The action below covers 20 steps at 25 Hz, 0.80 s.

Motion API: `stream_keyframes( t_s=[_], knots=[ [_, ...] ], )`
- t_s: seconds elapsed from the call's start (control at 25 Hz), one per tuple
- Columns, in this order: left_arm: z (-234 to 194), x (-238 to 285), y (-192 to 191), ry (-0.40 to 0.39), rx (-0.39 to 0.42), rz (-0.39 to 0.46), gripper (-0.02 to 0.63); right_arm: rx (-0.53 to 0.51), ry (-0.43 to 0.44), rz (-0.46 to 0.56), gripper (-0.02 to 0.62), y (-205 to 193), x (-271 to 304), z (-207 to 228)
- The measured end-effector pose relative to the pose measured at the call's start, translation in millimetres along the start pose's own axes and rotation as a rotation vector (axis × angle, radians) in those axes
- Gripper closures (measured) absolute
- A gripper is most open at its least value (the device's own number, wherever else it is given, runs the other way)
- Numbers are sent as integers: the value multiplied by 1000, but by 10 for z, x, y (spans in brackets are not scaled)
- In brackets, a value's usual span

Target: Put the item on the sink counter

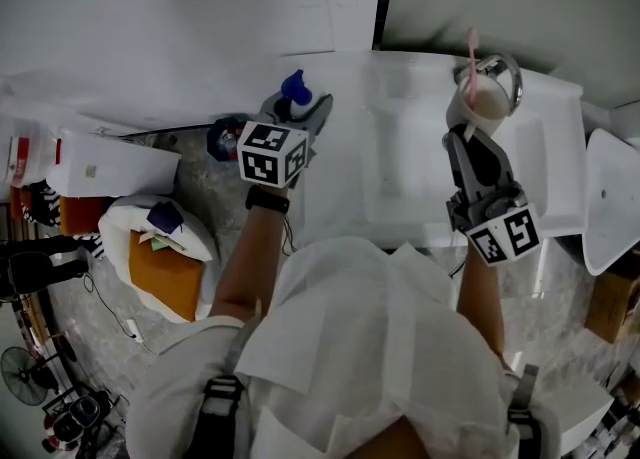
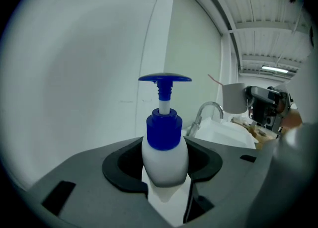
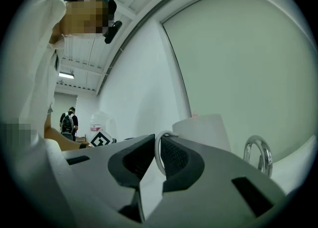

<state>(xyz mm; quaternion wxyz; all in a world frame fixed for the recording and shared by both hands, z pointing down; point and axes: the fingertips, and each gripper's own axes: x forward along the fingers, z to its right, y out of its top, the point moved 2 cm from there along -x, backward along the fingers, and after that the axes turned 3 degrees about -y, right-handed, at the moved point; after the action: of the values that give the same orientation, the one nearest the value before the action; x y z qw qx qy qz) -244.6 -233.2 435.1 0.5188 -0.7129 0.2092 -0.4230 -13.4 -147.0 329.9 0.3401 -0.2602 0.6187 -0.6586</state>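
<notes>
Roughly upright pump bottle [image 2: 165, 155], blue head [image 2: 164, 78] topmost

Both my arms are out in front, each gripper loaded.
My bare left forearm [image 1: 245, 267] reaches forward, and the left gripper [image 2: 166, 151] has its jaws clamped on the body of a pump bottle [image 2: 165, 162]. My right forearm [image 1: 478, 292] reaches alongside it. The right gripper [image 3: 158, 141] (marker cube nearest my body) has its jaws nearly together, pinching the thin handle of a cup [image 3: 203, 130].
</notes>
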Motion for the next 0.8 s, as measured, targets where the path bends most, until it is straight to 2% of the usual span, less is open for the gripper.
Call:
stream_keyframes(
  t_s=[0.16,0.8],
  knots=[
    [-71,221,-98,-10,11,-28,396,9,-10,-9,558,-89,36,-18],
    [-331,1077,-522,55,0,-81,396,40,70,-54,558,-352,369,218]
  ],
)
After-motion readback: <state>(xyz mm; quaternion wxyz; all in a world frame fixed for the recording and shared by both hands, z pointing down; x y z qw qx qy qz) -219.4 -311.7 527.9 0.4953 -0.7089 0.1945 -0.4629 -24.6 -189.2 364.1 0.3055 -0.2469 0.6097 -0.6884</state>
